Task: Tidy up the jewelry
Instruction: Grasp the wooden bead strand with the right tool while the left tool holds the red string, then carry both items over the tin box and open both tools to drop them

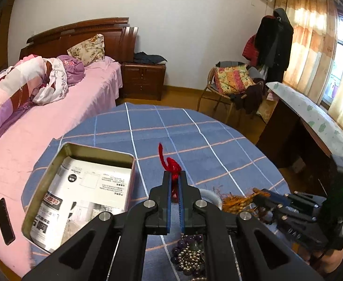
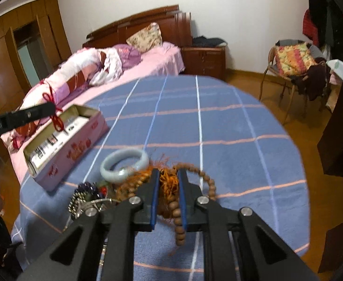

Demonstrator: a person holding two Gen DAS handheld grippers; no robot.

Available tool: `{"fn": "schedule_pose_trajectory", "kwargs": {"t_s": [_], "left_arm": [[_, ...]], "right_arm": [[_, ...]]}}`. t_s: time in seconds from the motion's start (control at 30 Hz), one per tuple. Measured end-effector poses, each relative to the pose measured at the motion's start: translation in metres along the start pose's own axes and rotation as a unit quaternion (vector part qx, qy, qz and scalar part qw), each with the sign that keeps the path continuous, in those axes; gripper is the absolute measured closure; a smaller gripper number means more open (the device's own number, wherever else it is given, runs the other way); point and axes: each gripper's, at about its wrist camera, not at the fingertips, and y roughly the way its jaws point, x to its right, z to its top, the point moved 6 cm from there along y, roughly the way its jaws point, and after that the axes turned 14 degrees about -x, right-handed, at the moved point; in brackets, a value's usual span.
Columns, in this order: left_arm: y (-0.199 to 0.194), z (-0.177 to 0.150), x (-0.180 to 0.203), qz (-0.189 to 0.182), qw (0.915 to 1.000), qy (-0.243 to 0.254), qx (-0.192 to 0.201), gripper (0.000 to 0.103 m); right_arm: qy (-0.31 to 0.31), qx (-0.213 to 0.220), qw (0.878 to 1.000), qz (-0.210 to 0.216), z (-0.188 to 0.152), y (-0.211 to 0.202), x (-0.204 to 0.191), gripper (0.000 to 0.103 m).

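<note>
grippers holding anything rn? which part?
Left gripper pinches the red cord partway along it, ends free. Right gripper is closed on the wooden bead strand at its orange tassel.

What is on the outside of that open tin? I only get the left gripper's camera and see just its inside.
Observer: The right view shows the tin has a pink side wall with red decoration.
Operator: And what is the other gripper grabbing?
Observer: The right gripper is closed around an orange tassel on a string of wooden beads.
Operator: Is that pale thing behind my fingers a ring?
Observer: It is a whole pale jade bangle, lying flat on the blue checked cloth.
</note>
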Motion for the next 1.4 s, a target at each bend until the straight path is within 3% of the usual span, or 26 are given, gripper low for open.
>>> {"fn": "schedule_pose_trajectory", "kwargs": {"t_s": [0.43,0.87,1.17,1.4], "left_arm": [[-0.027,0.009,-0.017,0.009,0.9996,0.008,0.024,0.099],[-0.030,0.024,-0.075,0.050,0.9981,-0.012,0.033,0.099],[-0.015,0.031,-0.107,0.053,0.9980,-0.028,0.020,0.099],[0.000,0.037,-0.120,0.065,0.9971,-0.039,0.007,0.099]], "right_arm": [[-0.034,0.051,0.998,-0.010,0.040,-0.041,-0.025,0.086],[-0.096,0.070,0.993,-0.007,0.084,-0.041,-0.080,0.085],[-0.139,0.057,0.989,0.011,0.115,-0.014,-0.130,0.086],[-0.165,0.030,0.986,0.008,0.120,0.018,-0.155,0.086]]}}
